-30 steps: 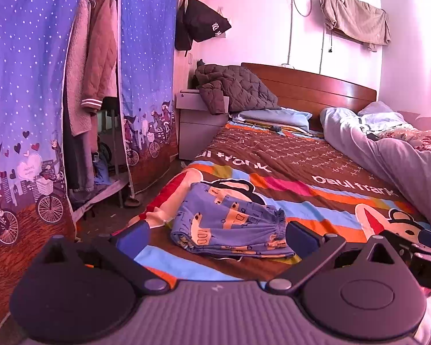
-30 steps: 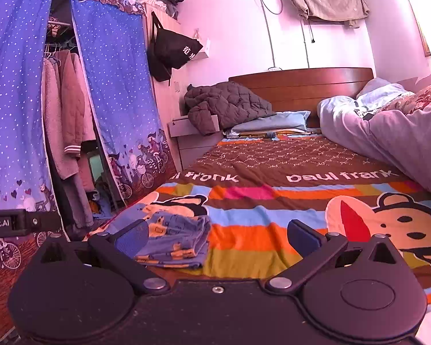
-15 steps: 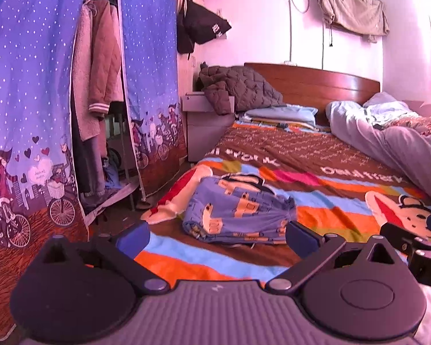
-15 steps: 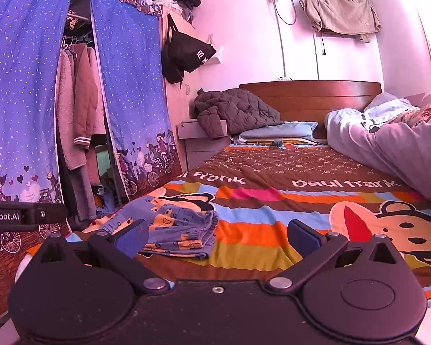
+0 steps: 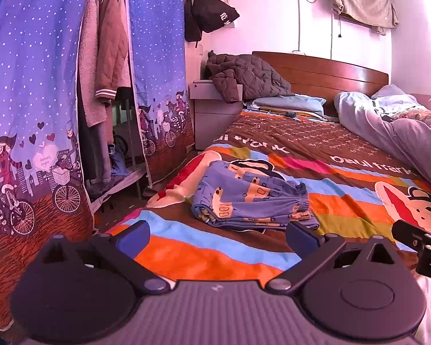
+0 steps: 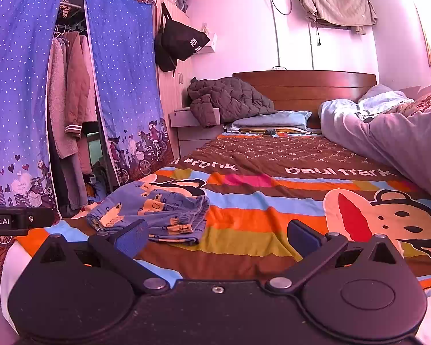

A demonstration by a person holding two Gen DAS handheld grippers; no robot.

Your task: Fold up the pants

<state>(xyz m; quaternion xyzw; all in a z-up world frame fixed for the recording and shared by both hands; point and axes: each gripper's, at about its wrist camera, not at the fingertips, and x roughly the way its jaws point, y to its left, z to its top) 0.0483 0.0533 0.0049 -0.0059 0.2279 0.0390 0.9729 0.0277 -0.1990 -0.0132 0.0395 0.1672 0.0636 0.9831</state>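
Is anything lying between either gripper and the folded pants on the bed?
Nothing visible does. The pants lie folded on the striped bedspread, and only bare bedspread separates them from the open left gripper and the open right gripper. Neither gripper touches them.

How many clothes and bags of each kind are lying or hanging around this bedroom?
Folded pants on the bed: 1
Quilted jacket by the headboard: 1
Garment on the wall: 1
Black bag, hanging: 1
Coats in the wardrobe: at least 2
Total: at least 6
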